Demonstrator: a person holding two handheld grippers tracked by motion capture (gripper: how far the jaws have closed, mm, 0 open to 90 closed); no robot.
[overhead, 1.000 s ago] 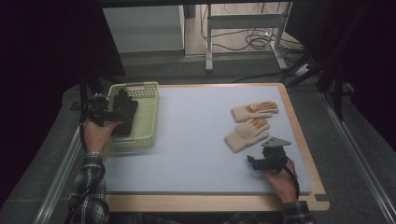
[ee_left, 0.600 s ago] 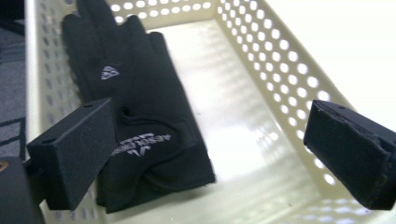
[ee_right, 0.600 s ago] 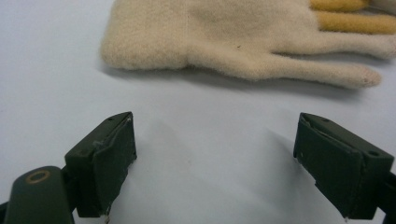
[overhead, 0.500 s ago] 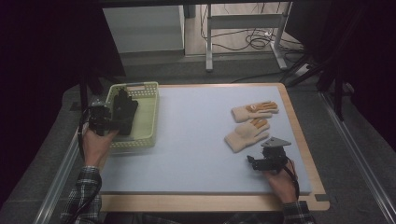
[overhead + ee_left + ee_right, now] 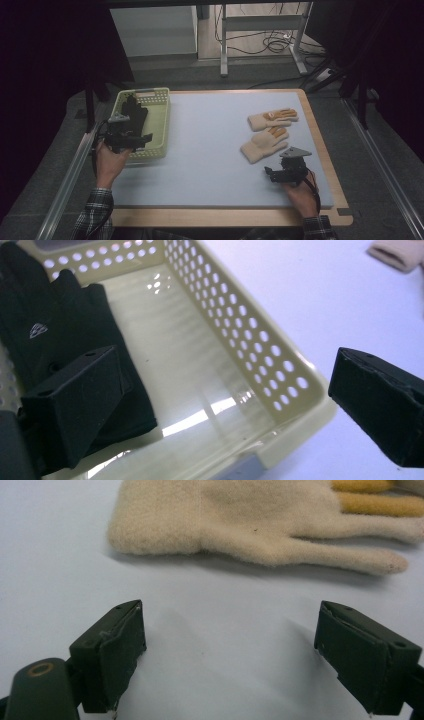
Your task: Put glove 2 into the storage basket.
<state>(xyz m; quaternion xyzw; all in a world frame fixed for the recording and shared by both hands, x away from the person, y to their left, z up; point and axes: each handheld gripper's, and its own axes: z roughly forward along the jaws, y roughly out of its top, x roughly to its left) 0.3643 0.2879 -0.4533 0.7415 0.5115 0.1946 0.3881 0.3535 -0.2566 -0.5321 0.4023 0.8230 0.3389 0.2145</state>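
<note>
I hold a two-jaw gripper in each hand over a pale blue mat [image 5: 210,150] on a wooden table. My left gripper [image 5: 141,140] hovers at the near end of a pale yellow perforated basket [image 5: 161,117] at the mat's left edge. Its jaws have just been opening and now stand wide apart with nothing between them; in the left gripper view one jaw hangs over the basket's inside, the other over the mat beyond the basket's wall. A black glove [image 5: 55,335] lies flat inside the basket, against its far side wall, released and untouched by the pads.

My right gripper [image 5: 272,175] rests low near the mat's front right corner, jaws spread and empty, pointing at the nearer of two cream gloves [image 5: 262,145]. That glove lies flat on the mat just ahead of the jaws, not touching them. The second cream glove [image 5: 272,119], with orange fingers, lies just beyond it
</note>
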